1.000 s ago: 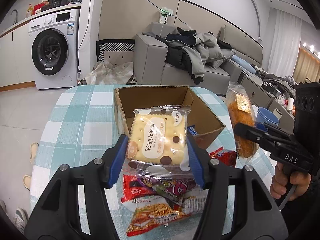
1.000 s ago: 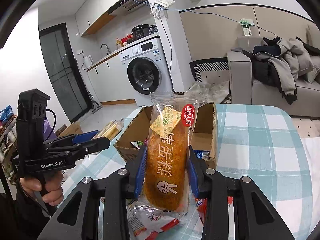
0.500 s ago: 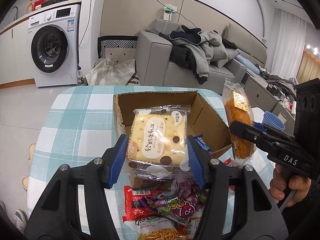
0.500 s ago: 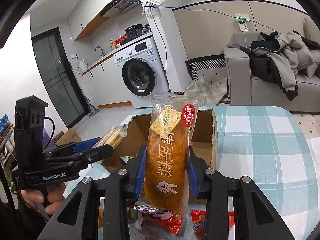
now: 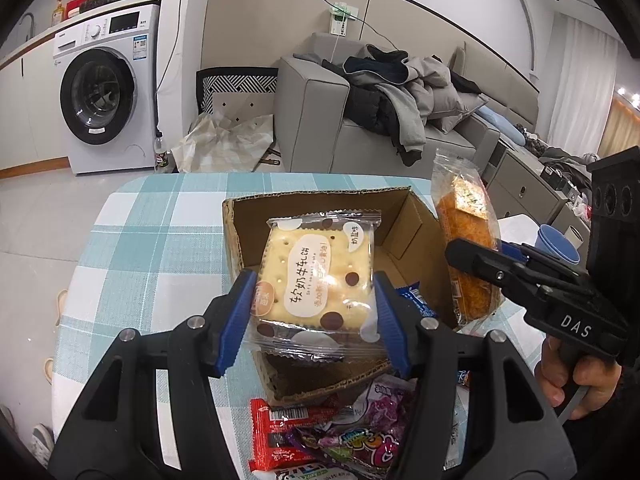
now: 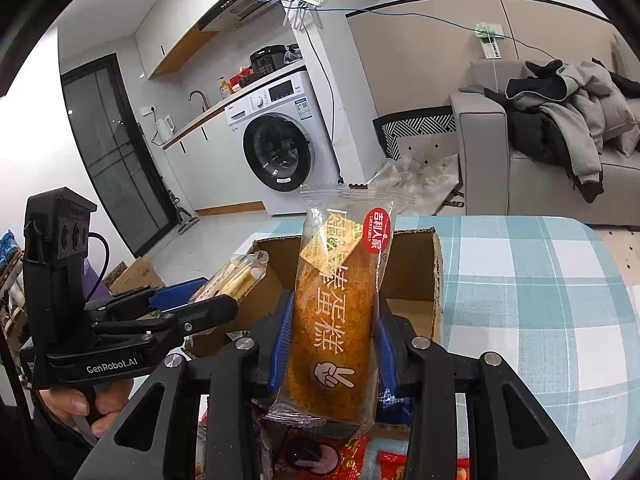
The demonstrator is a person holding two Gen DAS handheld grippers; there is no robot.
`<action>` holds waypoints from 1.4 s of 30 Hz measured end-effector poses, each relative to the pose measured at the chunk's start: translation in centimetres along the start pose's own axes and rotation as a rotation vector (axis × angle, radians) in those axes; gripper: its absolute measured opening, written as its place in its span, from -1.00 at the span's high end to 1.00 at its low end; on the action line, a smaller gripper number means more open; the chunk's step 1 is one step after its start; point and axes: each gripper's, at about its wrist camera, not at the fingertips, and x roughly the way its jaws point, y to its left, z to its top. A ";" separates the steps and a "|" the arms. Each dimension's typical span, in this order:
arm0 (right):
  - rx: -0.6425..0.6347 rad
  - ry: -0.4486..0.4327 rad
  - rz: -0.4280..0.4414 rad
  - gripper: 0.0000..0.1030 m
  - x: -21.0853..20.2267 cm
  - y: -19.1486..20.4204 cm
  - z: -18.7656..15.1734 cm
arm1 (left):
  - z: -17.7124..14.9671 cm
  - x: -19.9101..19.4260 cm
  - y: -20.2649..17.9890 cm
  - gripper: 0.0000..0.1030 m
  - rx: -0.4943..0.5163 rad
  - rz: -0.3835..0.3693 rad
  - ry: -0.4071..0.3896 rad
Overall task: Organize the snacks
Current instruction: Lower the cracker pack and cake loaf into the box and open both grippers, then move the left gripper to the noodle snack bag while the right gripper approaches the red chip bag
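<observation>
My left gripper [image 5: 314, 316] is shut on a square cracker packet [image 5: 316, 280] with brown dots, held over the near edge of an open cardboard box [image 5: 320, 204]. My right gripper [image 6: 332, 340] is shut on a long orange cake packet [image 6: 340, 312], upright, just in front of the same box [image 6: 412, 264]. From the left wrist view the cake packet [image 5: 466, 248] hangs beside the box's right wall. The left gripper [image 6: 208, 304] with its cracker packet [image 6: 236, 276] shows at the left of the right wrist view. A blue wrapper [image 5: 416, 300] lies inside the box.
Loose snack packets, red [image 5: 280, 432] and purple [image 5: 372, 428], lie on the checked tablecloth [image 5: 160, 248] in front of the box. More red packets [image 6: 320, 456] show under the right gripper. A blue cup [image 5: 556, 240] stands at the right. Behind are a sofa [image 5: 360, 120] and washing machine [image 5: 108, 92].
Both grippers moved forward toward the box with their packets. The box looms larger, and the loose packets slid lower in both views. Both grips are unchanged.
</observation>
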 end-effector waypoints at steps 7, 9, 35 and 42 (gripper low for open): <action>0.007 0.005 -0.011 0.28 1.1 -0.8 0.1 | 0.2 1.6 -0.4 -0.07 0.014 0.013 0.016; -0.004 0.010 -0.026 0.28 1.4 -0.9 -0.1 | 0.3 2.1 -0.6 -0.07 0.021 0.019 0.018; -0.018 0.004 -0.125 -0.91 -4.0 -0.9 -2.1 | -0.5 -2.2 -1.4 -0.98 0.043 0.053 -0.008; 0.034 -0.003 -0.161 -0.99 -7.1 -1.7 -4.0 | -2.4 -6.0 -1.1 -0.97 0.029 0.064 -0.005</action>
